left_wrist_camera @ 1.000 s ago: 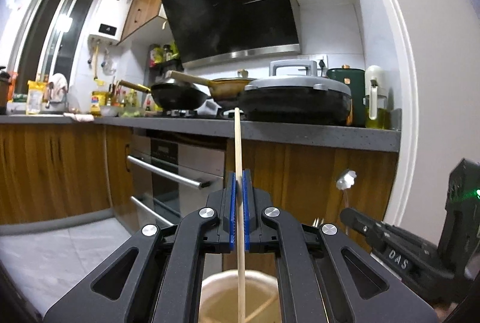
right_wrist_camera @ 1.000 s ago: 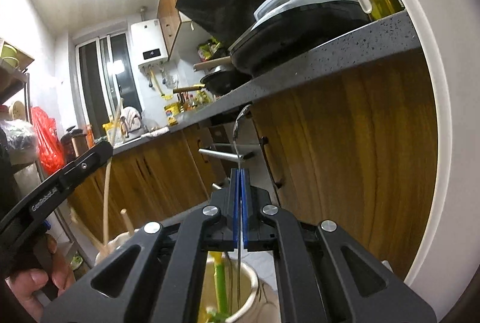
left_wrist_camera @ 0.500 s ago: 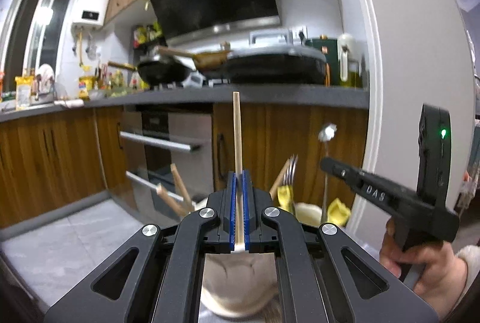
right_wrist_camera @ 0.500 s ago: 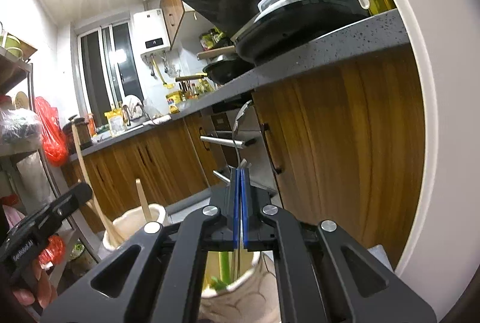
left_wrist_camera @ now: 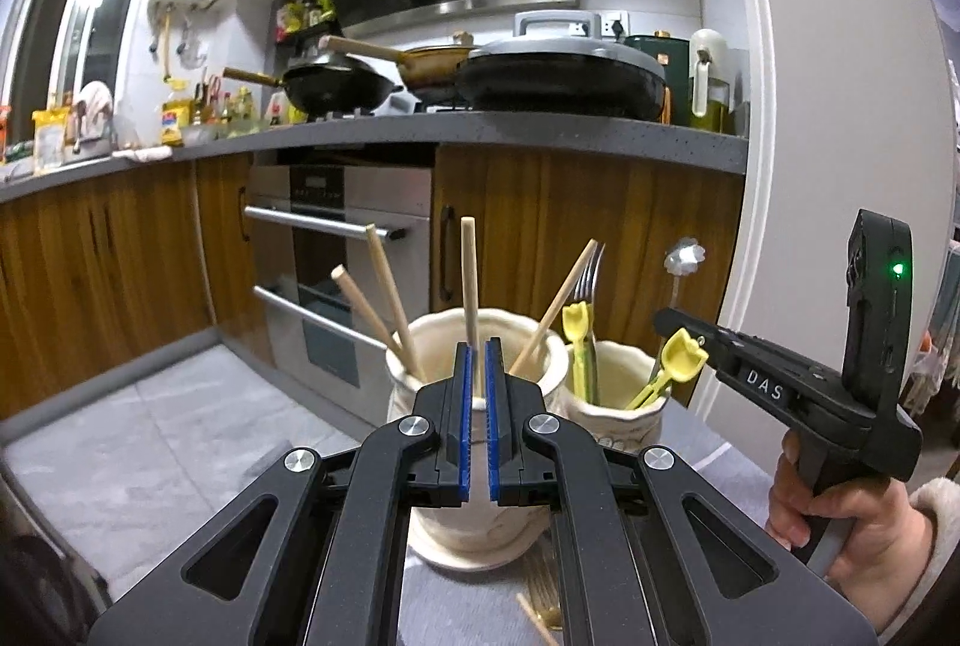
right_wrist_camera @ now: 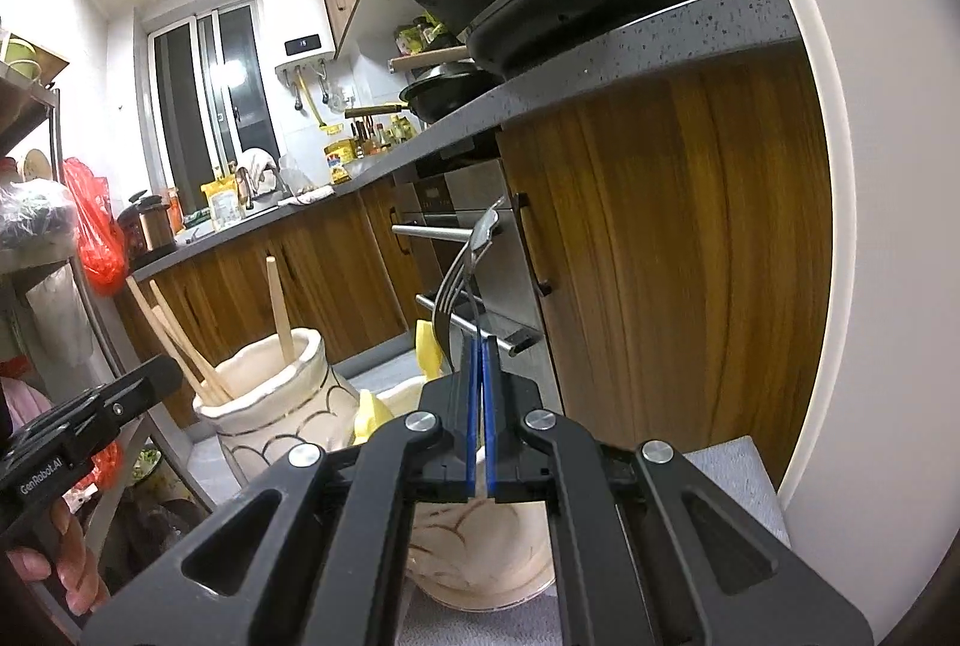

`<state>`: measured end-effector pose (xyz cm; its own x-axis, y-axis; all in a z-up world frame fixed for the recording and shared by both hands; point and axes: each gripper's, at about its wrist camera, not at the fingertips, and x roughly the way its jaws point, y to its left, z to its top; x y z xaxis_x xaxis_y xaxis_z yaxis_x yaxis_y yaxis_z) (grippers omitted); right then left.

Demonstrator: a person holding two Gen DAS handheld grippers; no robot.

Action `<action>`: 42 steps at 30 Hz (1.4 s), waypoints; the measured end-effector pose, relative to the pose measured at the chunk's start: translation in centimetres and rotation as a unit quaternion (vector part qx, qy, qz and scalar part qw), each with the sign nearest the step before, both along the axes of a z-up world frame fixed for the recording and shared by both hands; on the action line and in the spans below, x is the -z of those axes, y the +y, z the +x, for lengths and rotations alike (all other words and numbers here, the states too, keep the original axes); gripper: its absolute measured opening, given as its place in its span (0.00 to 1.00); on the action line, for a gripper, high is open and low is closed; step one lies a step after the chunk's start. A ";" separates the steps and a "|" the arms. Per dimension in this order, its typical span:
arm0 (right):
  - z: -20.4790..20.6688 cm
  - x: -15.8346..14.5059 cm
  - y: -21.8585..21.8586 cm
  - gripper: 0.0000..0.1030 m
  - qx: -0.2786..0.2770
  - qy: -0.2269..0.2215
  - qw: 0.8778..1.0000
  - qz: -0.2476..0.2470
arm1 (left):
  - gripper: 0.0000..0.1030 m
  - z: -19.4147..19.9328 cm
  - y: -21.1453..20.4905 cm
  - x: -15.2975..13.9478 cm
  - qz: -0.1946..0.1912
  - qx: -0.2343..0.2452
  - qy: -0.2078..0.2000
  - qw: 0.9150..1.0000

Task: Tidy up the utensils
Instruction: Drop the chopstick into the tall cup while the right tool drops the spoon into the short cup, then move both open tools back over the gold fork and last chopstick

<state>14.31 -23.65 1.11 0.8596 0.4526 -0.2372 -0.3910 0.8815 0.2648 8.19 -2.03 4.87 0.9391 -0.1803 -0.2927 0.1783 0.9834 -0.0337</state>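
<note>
Chopstick [left_wrist_camera: 469, 286] stands upright, pinched in the closed left tongs [left_wrist_camera: 478, 388], its lower end inside the near cream pot [left_wrist_camera: 480, 472] beside three others. Right tongs [right_wrist_camera: 480, 394] are closed on a metal spoon [right_wrist_camera: 485, 232] over the second pot [right_wrist_camera: 480, 556], which holds a fork [right_wrist_camera: 449, 298] and yellow utensils [left_wrist_camera: 678, 361]
</note>
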 end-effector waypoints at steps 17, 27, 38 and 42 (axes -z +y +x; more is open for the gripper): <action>0.5 0.1 -0.1 0.04 0.004 0.018 1.000 -0.002 | 0.05 -0.5 -0.3 0.3 0.009 0.000 0.011 1.000; -0.1 -0.3 -0.9 0.28 0.007 0.017 1.000 -0.002 | 0.23 -1.5 -0.2 0.0 0.007 -0.006 0.004 1.000; -3.0 -0.3 -2.1 0.88 -0.003 0.024 1.000 -0.009 | 0.76 -3.3 0.8 0.0 -0.011 -0.024 0.000 1.000; -4.4 0.1 -1.7 0.95 -0.016 0.029 0.999 -0.021 | 0.86 -3.9 1.1 0.6 -0.006 -0.029 0.011 0.999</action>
